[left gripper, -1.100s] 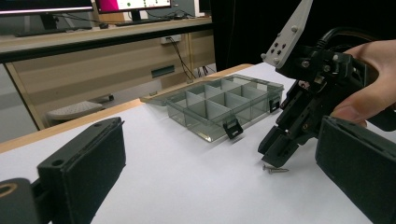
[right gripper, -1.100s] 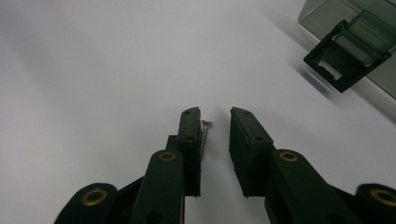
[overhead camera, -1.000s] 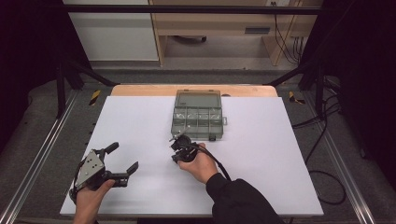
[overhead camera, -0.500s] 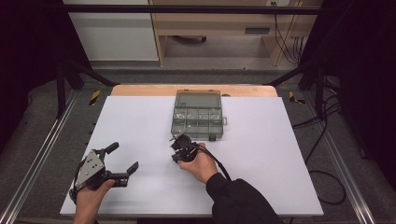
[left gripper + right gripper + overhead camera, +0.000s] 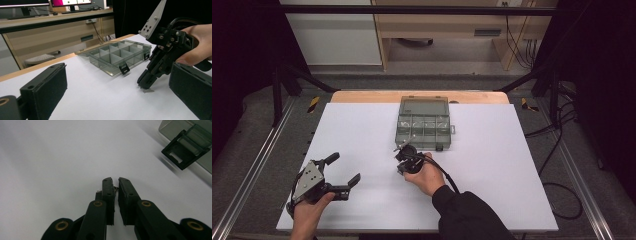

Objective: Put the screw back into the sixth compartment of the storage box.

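Nothing has visibly moved since the earlier frames: both hands, both grippers and the box sit where they did a second ago.

On the white table (image 5: 512, 165), the right gripper (image 5: 404, 159) is held in the person's right hand (image 5: 426, 175), tilted down with its tips at the sheet. Its jaws are nearly closed, with only a narrow slit between them; in the right gripper view a small metallic bit shows in that slit, but whether the pads (image 5: 109, 195) actually pinch it cannot be told. From the left gripper view a small screw (image 5: 148, 91) lies on the sheet just beside the right gripper's tips, touching or almost touching them.

Just beyond the right gripper stands a clear compartment box (image 5: 423, 129), its lid folded open on the far side. One of its black latches (image 5: 184, 152) hangs forward, near the right gripper's tips yet apart from them. The compartments look empty in the left gripper view, though the tinted walls hide part of their floors.

Well apart, on the other side of the right gripper from the box's right end, the left gripper (image 5: 343, 172) rests low over the table in the left hand (image 5: 307, 212), jaws spread wide with nothing between its pads (image 5: 47, 87). Bare sheet lies between the two grippers.
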### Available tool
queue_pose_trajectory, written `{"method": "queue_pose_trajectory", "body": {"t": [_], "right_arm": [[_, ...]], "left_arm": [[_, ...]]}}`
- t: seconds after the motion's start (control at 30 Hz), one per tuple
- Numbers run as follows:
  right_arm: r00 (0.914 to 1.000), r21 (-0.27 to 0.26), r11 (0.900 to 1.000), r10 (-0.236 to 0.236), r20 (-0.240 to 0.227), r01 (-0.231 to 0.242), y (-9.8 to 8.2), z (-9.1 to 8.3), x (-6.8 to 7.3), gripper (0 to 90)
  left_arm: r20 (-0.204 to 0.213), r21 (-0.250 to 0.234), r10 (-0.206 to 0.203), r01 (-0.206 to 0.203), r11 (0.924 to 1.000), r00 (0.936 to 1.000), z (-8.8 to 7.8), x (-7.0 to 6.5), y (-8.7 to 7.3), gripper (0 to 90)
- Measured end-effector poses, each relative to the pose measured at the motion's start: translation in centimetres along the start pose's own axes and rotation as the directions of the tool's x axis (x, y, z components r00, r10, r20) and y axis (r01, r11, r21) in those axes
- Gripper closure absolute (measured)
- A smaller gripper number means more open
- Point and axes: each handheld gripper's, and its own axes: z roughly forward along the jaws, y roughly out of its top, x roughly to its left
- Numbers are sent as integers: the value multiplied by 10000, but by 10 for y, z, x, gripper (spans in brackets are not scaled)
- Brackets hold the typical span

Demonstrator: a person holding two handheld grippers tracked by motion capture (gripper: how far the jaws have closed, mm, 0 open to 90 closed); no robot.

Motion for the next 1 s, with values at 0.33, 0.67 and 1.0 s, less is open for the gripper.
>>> {"method": "queue_pose_trajectory", "body": {"t": [0.33,0.67,1.0], "right_arm": [[10000,-74,10000,22,-62,-23,-1,-1,-1,878],[9993,-654,9976,255,259,-238,0,-15,-12,878],[9952,-1095,9917,752,622,-681,-7,-35,-35,878]], "left_arm": [[5,-37,-53,53,10000,10000,0,0,0,15],[9,-24,-41,41,10000,10000,0,0,0,15],[10,-13,-38,38,10000,10000,1,-1,0,15]]}}
